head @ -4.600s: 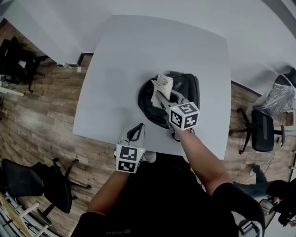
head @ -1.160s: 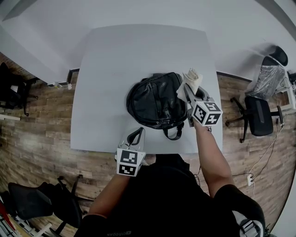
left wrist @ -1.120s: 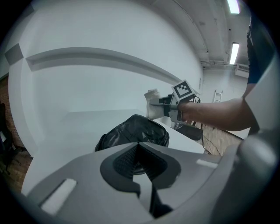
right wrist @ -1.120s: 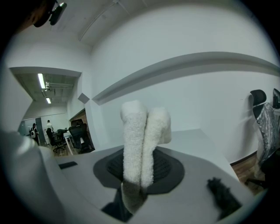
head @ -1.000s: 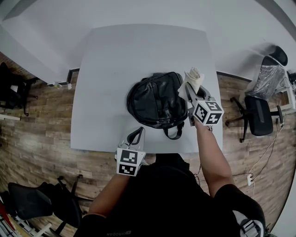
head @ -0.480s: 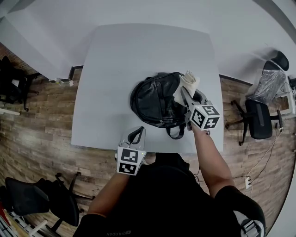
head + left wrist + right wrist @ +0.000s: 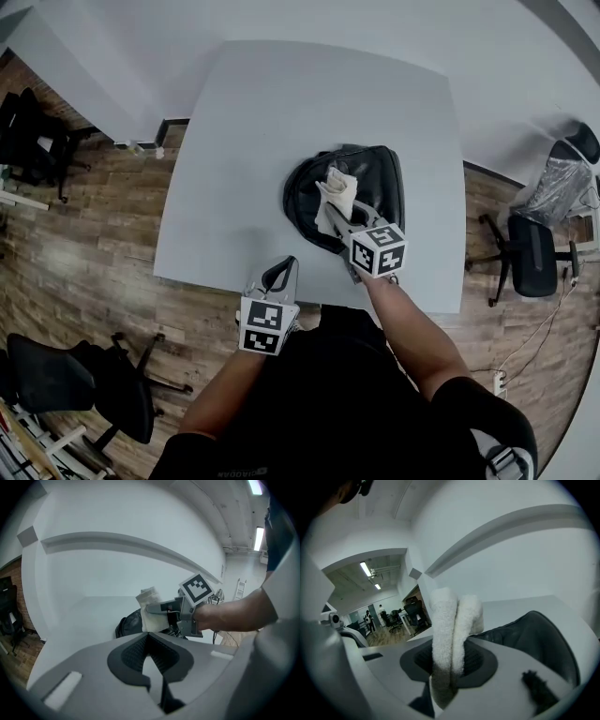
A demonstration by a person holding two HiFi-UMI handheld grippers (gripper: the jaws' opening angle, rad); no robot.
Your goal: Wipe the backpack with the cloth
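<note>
Grey tabletop [image 7: 244, 141] carries the black backpack [image 7: 377, 183] near its front edge, the right gripper [image 7: 332, 206] pinching a folded white cloth [image 7: 336, 190] over it for wiping, while the left gripper [image 7: 278, 273], pressed together and empty, hangs clear.

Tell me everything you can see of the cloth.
The cloth is cream-white, soft and fluffy like terry, folded into a thick bundle. The right tongs are clamped on its lower part, and its folded end sticks out beyond them. It sits over the black backpack, apparently touching its top.
</note>
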